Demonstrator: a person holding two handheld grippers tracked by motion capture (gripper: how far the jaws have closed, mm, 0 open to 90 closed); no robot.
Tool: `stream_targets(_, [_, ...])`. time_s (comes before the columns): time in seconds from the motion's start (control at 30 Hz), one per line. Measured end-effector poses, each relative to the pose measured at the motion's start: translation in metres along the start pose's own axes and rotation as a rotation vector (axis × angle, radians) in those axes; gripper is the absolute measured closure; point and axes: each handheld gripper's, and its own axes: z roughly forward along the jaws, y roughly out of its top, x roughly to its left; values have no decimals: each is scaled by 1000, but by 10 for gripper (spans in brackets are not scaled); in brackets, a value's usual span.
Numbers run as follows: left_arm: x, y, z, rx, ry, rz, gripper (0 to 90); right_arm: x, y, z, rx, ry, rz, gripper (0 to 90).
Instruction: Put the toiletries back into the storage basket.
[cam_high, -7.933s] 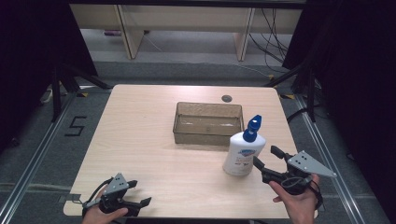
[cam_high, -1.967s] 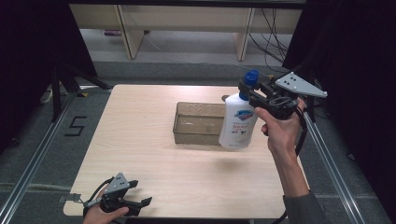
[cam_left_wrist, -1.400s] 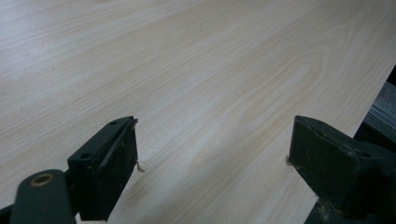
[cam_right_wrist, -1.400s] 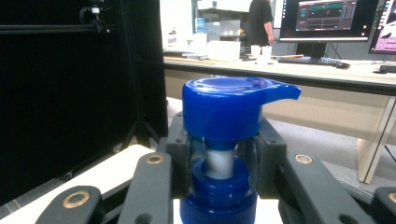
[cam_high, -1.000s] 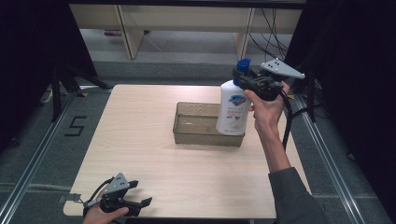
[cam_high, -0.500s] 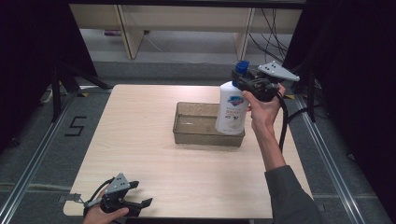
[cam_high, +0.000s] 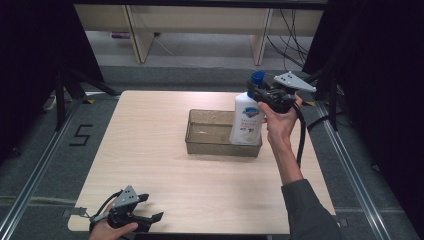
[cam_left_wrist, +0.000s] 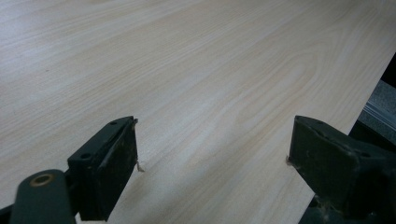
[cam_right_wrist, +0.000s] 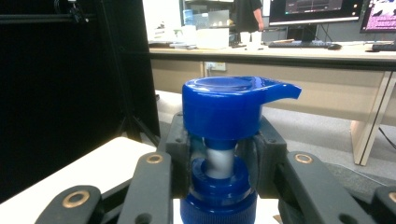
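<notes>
A white soap bottle (cam_high: 246, 120) with a blue pump head (cam_right_wrist: 229, 107) hangs upright in my right gripper (cam_high: 260, 93), which is shut on its neck just under the pump. The bottle's base is down inside the right end of a clear brownish tray (cam_high: 210, 133) at the middle of the table. In the right gripper view both jaws press the blue collar from either side. My left gripper (cam_high: 150, 217) rests at the table's front left edge, its fingers (cam_left_wrist: 109, 163) standing wide apart over bare wood with nothing between them.
The light wooden table (cam_high: 150, 150) has open room left of the tray and in front of it. Black frame posts and cables stand to the right of the table. A desk with monitors (cam_right_wrist: 317, 11) and a person lies far behind.
My right gripper has lowered the soap bottle, so its base now sits down inside the tray's right end. The left gripper has stayed where it was.
</notes>
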Motion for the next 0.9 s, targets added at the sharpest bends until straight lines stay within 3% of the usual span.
stream_targets(0.07, [0, 0, 0, -1, 1, 0, 148, -1, -2, 0, 2, 2, -13, 660])
stream_targets(0.23, [0, 0, 0, -6, 4, -1, 149, -2, -9, 1, 1, 7, -4, 660])
stream_targets(0.3, [0, 0, 0, 1, 0, 3, 149, -2, -12, 1, 9, 2, 21, 660])
stream_targets(0.9, [0, 0, 0, -5, 1, -2, 148, -9, -38, 3, 37, -9, 22, 658])
